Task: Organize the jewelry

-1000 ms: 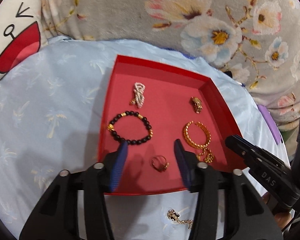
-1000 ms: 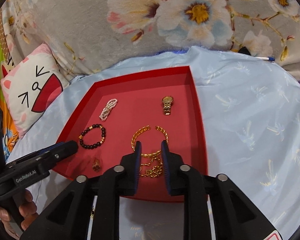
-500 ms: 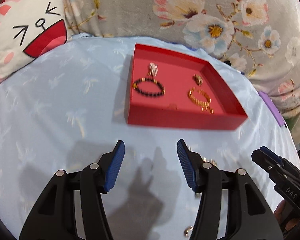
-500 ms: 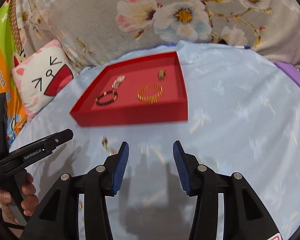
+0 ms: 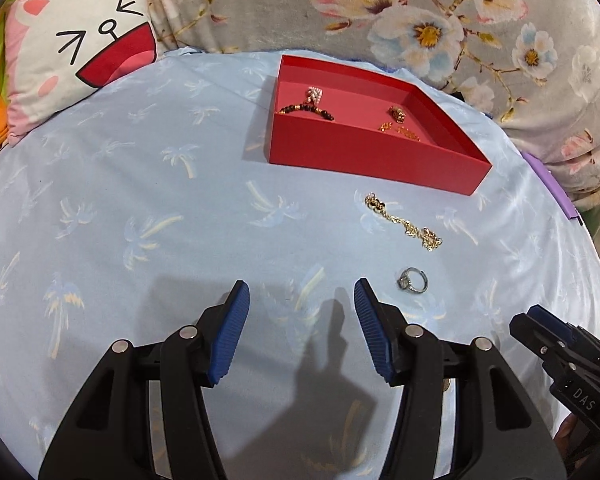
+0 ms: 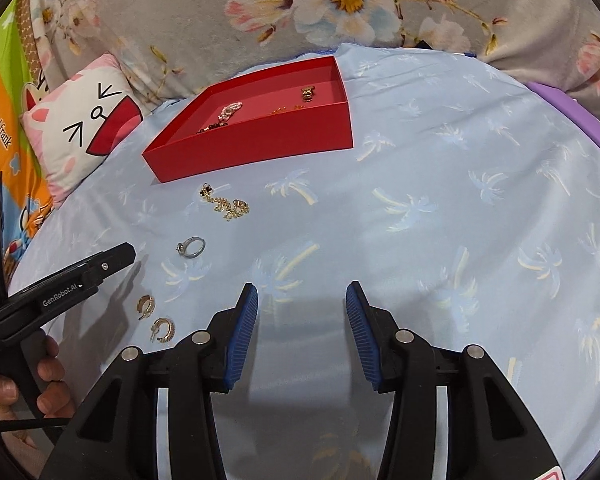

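A: Status check. What has changed since a second ago?

B: Both units have withdrawn from the red tray. A second ago, we had each tool over the tray floor; we now hold them back over the blue cloth, with the tray well ahead. The right gripper, narrowed a second ago, now stands with its jaws apart and empty. The left gripper is likewise spread and holds nothing.

A: Location of the items?

B: Inside the tray we see a bead bracelet, a pearl piece and gold pieces. Outside it, on the cloth: a gold chain just in front of the tray wall, a silver ring nearer to us, and two gold hoop earrings beside the left tool.

A: Consequence for the task?

B: We judge the last deposit complete and four loose items outstanding. The ring lies just beside the left unit's right finger, so it is the likely next pick.
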